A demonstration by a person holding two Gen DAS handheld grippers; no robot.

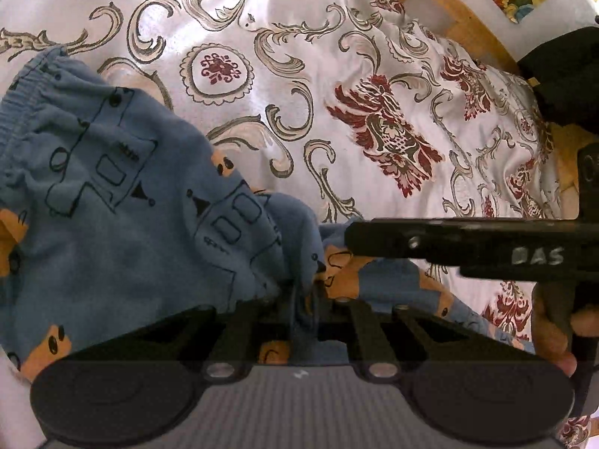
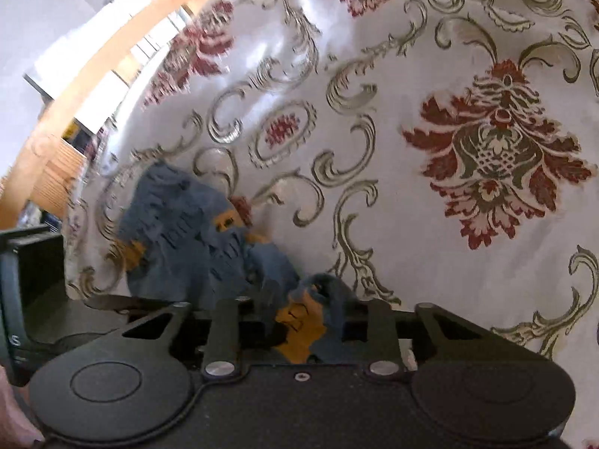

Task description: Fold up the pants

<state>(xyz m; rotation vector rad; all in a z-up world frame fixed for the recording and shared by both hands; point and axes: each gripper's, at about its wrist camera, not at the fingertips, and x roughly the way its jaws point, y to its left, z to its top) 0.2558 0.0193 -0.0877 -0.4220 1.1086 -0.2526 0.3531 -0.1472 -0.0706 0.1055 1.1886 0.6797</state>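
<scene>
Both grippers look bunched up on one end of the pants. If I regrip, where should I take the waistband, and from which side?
Take the pants at the elastic waistband, near its upper corner. It lies flat and gathered on the bedspread with bare cloth beyond it, so come in low from that outer edge. The left gripper and right gripper both appear shut on the bunched far end.

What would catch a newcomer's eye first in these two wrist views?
Probably the blue pants with orange bear faces, bunched low and left in both views, their fabric pinched in the left tool and the right tool. Behind them spreads the white bedspread with dark red flowers and grey scrolls. In the left wrist view, the right tool's black body crosses from the right edge.
</scene>
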